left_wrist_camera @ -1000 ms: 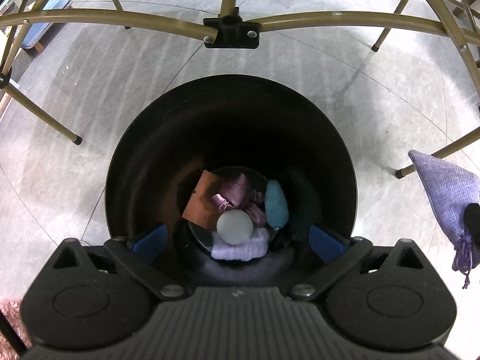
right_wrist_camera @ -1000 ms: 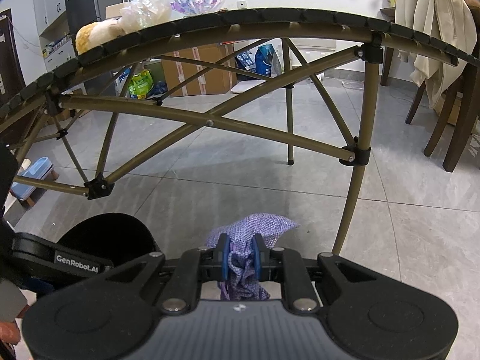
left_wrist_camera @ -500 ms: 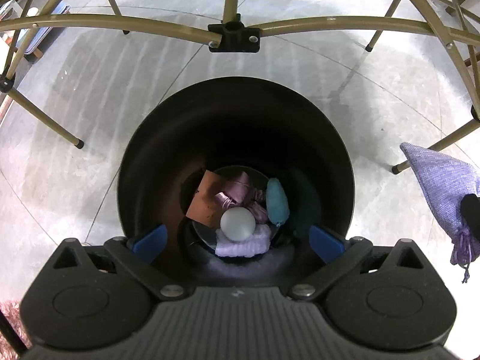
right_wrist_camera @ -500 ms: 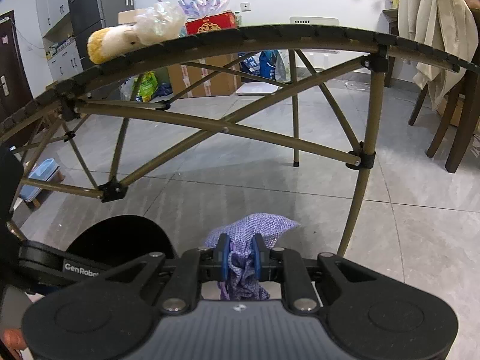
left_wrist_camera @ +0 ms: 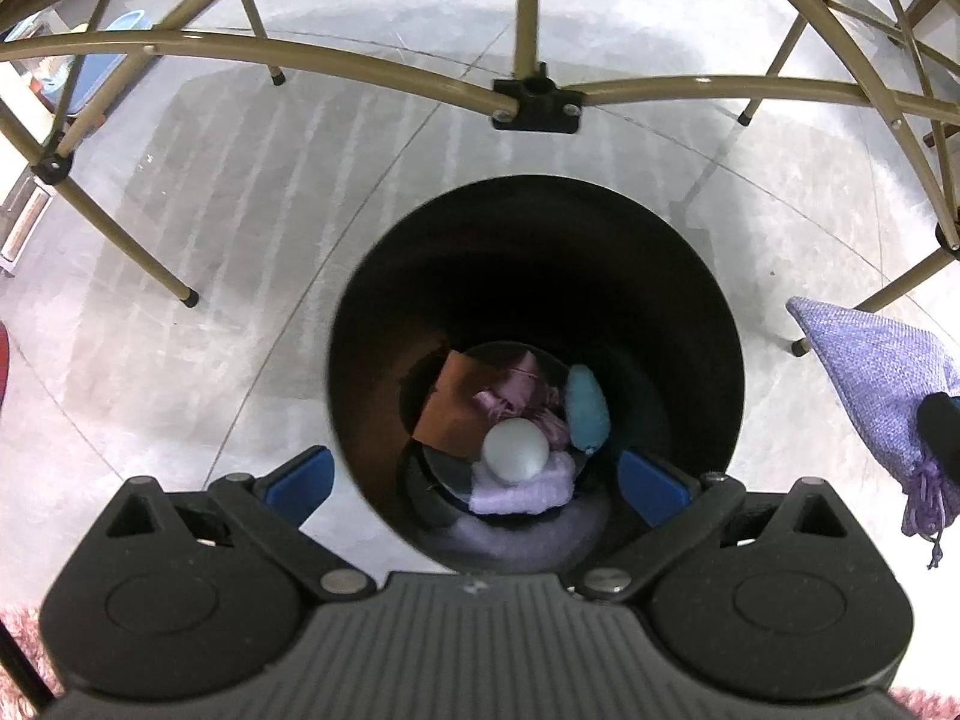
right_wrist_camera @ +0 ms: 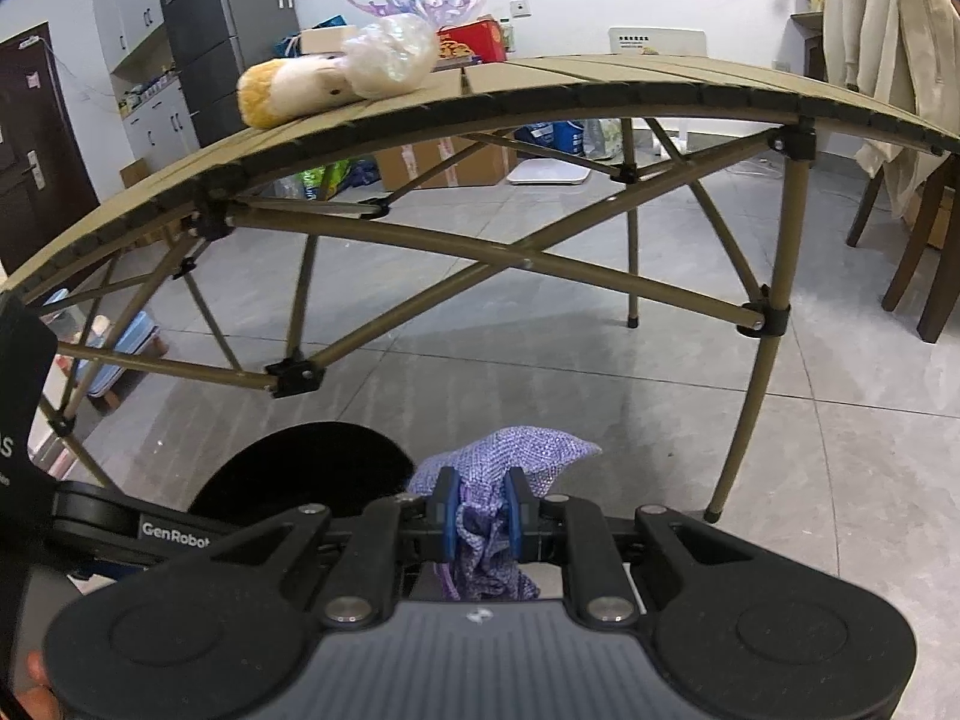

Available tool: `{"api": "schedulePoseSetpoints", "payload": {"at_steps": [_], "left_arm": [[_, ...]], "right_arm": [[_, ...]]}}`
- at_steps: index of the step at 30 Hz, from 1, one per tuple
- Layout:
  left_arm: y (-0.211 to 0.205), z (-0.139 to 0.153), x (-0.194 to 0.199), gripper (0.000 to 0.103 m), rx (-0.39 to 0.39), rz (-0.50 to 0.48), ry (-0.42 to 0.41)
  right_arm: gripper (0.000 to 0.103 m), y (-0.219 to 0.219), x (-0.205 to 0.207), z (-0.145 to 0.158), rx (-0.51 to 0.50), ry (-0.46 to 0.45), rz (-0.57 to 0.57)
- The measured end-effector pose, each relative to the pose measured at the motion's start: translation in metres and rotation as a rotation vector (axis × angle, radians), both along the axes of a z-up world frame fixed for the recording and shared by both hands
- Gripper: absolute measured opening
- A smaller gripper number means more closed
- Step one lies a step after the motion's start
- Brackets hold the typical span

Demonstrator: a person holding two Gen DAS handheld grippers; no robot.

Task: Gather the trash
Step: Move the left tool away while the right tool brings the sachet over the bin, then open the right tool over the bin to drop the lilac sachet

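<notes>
Left gripper (left_wrist_camera: 474,477) spread wide, nothing between its blue pads (left_wrist_camera: 300,474), aimed steeply down into the black bin (left_wrist_camera: 708,324) directly below. Bin bottom holds a pale ball (left_wrist_camera: 516,450), teal lump (left_wrist_camera: 587,407), pink cloth (left_wrist_camera: 510,393), brown card (left_wrist_camera: 450,414), lilac cloth (left_wrist_camera: 522,489).

Right gripper (right_wrist_camera: 480,516) clenched on the gathered neck of a purple pouch (right_wrist_camera: 510,450); pouch body bulges ahead of the pads. Bin's opening lies ahead-left of it and lower, pouch apart from the rim.

Beyond: folding surface (right_wrist_camera: 600,78) with a plush toy (right_wrist_camera: 288,90) and crumpled plastic (right_wrist_camera: 390,57) on top.
</notes>
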State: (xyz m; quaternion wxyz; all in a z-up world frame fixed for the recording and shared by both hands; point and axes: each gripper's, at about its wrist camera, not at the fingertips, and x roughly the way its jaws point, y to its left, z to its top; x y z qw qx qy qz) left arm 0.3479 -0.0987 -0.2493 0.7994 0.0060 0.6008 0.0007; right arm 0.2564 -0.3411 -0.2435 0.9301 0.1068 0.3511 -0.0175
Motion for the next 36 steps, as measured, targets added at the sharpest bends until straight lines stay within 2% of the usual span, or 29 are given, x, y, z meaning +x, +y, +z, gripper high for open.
{"api": "schedulePoseSetpoints", "payload": {"at_steps": [8, 13, 25, 36], "left_arm": [[0.031, 0.011, -0.009, 0.103, 0.003, 0.016, -0.037], [0.059, 0.012, -0.010, 0.103, 0.007, 0.064, -0.037], [0.125, 0.011, -0.018, 0.103, 0.019, 0.160, -0.048], [0.134, 0.009, -0.016, 0.103, 0.013, 0.176, -0.045]], "right_arm": [[0.015, 0.024, -0.003, 0.010, 0.033, 0.009, 0.052], [0.015, 0.043, 0.000, 0.012, 0.046, 0.031, 0.098], [0.015, 0.100, 0.026, -0.001, 0.030, 0.135, 0.179], [0.015, 0.118, 0.055, -0.022, 0.022, 0.255, 0.194]]}}
